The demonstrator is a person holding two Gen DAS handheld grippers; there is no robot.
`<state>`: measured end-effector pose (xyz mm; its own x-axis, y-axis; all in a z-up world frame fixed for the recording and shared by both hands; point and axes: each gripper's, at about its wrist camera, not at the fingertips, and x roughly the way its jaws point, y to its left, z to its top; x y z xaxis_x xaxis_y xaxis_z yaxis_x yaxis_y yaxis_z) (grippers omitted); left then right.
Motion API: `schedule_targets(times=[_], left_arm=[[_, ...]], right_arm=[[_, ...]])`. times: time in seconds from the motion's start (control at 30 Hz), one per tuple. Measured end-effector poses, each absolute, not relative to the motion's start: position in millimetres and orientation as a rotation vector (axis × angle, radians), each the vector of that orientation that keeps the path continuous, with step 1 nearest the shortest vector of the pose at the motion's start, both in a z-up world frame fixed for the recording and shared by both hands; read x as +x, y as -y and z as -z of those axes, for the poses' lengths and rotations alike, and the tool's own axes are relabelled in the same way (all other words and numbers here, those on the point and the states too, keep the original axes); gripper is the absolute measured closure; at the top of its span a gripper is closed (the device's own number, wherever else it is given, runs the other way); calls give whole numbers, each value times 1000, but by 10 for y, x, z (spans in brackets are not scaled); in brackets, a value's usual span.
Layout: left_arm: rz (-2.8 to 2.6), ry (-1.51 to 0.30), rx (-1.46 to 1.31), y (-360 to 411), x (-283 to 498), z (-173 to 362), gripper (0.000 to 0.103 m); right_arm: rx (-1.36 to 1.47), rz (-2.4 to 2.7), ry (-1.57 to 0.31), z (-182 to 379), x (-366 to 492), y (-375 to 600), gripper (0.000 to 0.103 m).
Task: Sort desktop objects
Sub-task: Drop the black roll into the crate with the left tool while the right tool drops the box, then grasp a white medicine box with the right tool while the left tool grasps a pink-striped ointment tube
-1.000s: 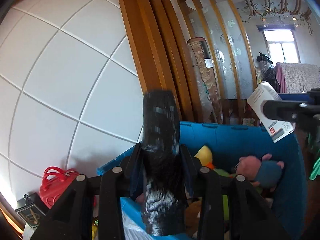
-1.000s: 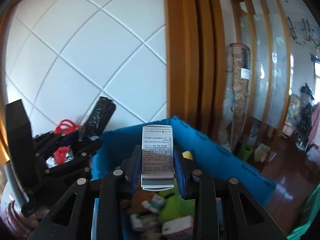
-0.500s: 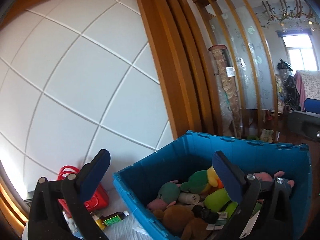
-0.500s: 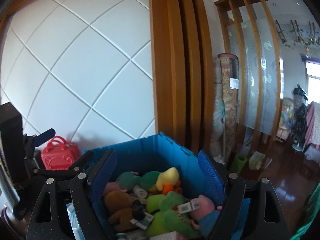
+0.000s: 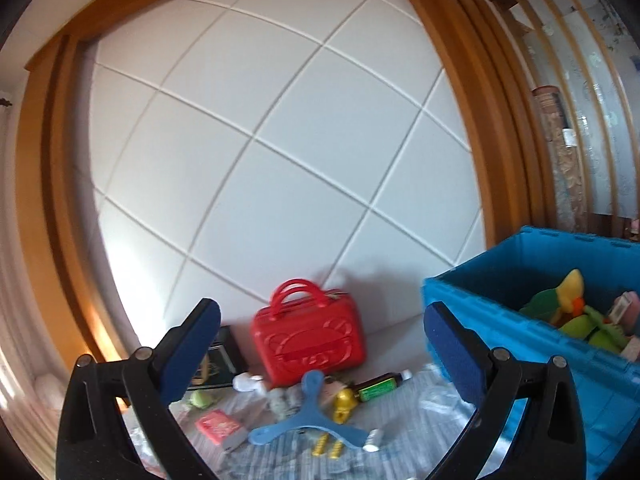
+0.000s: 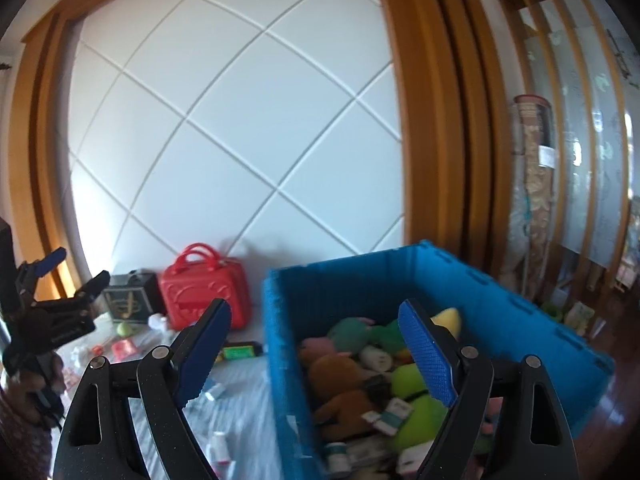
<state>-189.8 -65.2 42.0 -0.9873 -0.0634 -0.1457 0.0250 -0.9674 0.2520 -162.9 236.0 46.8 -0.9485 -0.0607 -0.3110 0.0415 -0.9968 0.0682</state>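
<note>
A blue crate holds several plush toys and small boxes; it also shows at the right of the left wrist view. My left gripper is open and empty, above loose items on the striped cloth: a blue three-armed toy, a red toy case, a green-labelled bottle, a pink box. My right gripper is open and empty, over the crate's left wall. The left gripper shows at the far left of the right wrist view.
A white panelled wall with a wooden frame stands behind the table. A dark box stands left of the red case. Small bottles and packets lie on the cloth. A slatted wooden screen is at the right.
Both grippers have opened: the left let go of a black roll, the right a white box, over the crate. Both have since swung left, toward the cloth with loose items.
</note>
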Motion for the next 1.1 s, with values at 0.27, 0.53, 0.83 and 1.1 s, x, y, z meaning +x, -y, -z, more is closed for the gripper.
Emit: schedule_targets(times=[0.27, 0.53, 0.83, 1.1], left_arm=[[2867, 438, 333, 1965, -1674, -61, 0], [2758, 387, 434, 2975, -1684, 184, 0], [2885, 238, 614, 2803, -2119, 761, 0], [2999, 266, 768, 2207, -2665, 1304, 0]], right_arm=[[682, 2833, 43, 88, -2052, -1204, 18], [756, 2718, -28, 734, -2281, -292, 18], [1309, 2467, -189, 2364, -2890, -297, 47], [1552, 2296, -198, 3167, -3445, -405, 65]])
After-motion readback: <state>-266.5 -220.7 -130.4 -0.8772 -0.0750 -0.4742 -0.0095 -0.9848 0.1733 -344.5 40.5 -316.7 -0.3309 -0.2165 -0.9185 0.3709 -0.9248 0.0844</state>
